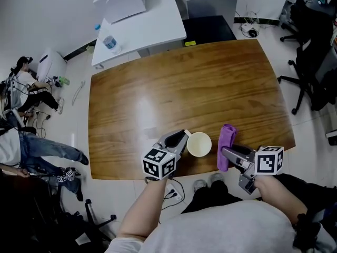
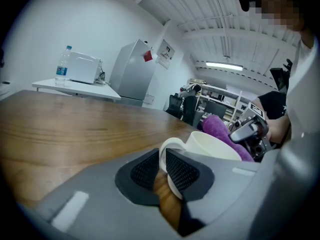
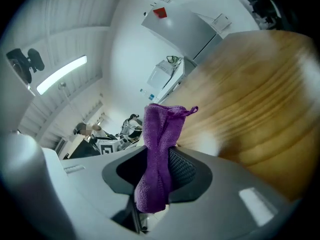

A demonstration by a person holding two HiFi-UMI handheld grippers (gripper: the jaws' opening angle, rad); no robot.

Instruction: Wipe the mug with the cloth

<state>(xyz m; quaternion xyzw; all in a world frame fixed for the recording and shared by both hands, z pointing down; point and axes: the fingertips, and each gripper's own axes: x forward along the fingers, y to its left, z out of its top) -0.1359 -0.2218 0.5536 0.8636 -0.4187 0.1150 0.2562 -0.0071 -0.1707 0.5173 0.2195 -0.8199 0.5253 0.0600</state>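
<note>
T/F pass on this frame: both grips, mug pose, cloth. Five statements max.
1. The left hand-held gripper is shut on the handle of the mug. True.
2. The cloth is green. False: the cloth is purple.
3. The right hand-held gripper clamps the cloth. True.
4. The mug lies on its side. False: it is upright, mouth up.
5. The cloth is stuffed inside the mug. False: it is outside, beside the mug.

Head view looks steeply down over the table (image 1: pixel 158 88); each gripper view peers close along its jaws, all three sharing the cloth (image 1: pixel 226 146).
</note>
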